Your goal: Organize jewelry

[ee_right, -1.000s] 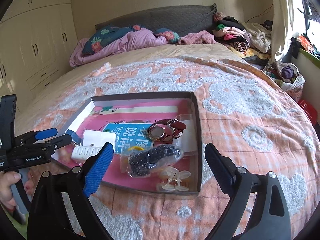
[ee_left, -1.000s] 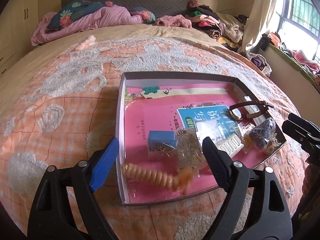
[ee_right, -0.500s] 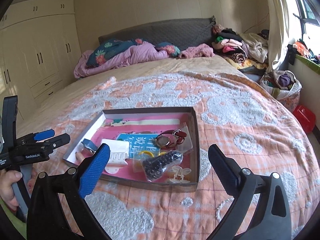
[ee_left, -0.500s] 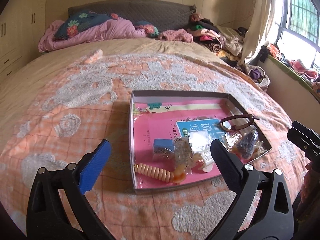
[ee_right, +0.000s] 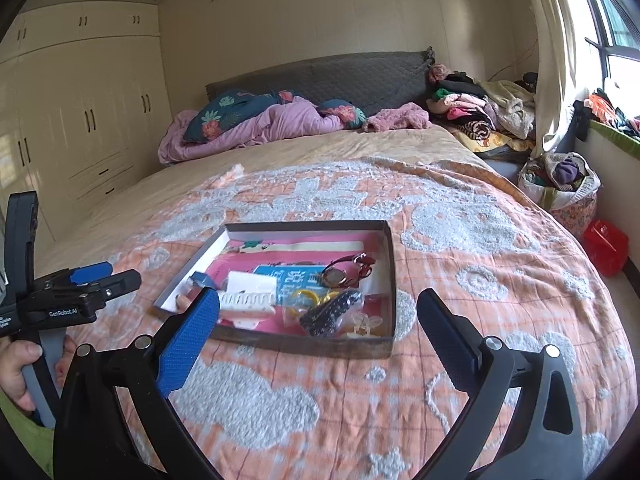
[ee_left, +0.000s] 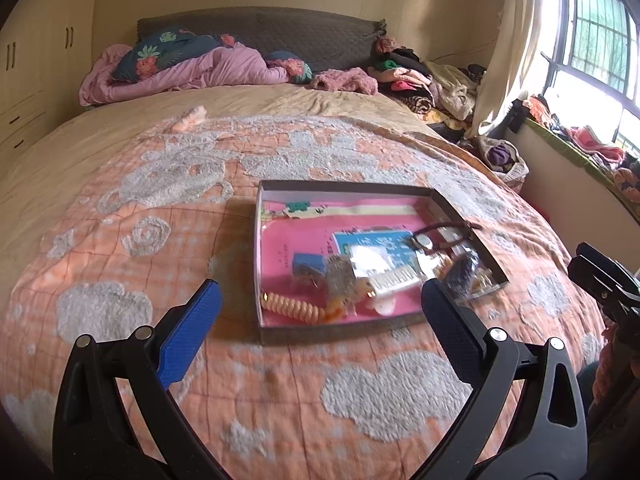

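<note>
A shallow open box (ee_left: 340,189) (ee_right: 304,346) with a pink lining lies on the bed. In it are an orange spiral hair tie (ee_left: 291,307), a small blue box (ee_left: 307,261), a white comb (ee_left: 394,280) (ee_right: 246,304), a brown-strapped watch (ee_left: 436,236) (ee_right: 346,270), a bag of dark beads (ee_right: 330,312) and a clear hair clip (ee_right: 362,324). My left gripper (ee_left: 320,308) is open and empty, held back from the box's near edge. My right gripper (ee_right: 318,312) is open and empty, also short of the box.
The box rests on an orange and white quilt (ee_right: 460,232). Pink bedding and pillows (ee_right: 260,124) lie at the headboard. A clothes pile (ee_right: 480,108) and a laundry basket (ee_right: 560,180) stand at the right. Wardrobes (ee_right: 80,120) line the left wall.
Both grippers have pulled back and up from the box, which looks smaller and farther. Both stay open and empty. The items in the box have not moved.
</note>
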Action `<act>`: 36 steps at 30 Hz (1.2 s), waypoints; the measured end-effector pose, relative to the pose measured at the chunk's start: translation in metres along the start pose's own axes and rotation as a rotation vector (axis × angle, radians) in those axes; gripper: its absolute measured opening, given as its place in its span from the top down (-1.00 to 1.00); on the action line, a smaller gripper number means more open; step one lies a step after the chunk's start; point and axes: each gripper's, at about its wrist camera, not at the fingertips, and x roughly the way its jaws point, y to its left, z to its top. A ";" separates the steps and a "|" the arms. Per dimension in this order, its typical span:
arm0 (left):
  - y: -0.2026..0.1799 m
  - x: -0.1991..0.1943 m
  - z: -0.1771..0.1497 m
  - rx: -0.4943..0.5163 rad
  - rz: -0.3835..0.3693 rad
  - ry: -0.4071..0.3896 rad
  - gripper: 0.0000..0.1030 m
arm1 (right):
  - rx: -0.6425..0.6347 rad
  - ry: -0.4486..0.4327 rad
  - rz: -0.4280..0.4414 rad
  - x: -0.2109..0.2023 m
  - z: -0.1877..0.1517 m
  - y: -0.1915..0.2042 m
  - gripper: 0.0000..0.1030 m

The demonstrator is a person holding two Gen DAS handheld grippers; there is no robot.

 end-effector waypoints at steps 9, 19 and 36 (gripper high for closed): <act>-0.013 -0.015 -0.034 0.018 0.022 0.019 -0.81 | -0.011 0.025 0.011 -0.017 -0.028 0.012 -0.91; -0.018 -0.012 -0.062 0.014 0.015 0.044 -0.81 | 0.006 0.091 -0.006 -0.009 -0.053 0.014 -0.91; -0.020 -0.008 -0.061 0.019 0.020 0.053 -0.82 | -0.002 0.106 -0.006 -0.004 -0.057 0.015 -0.91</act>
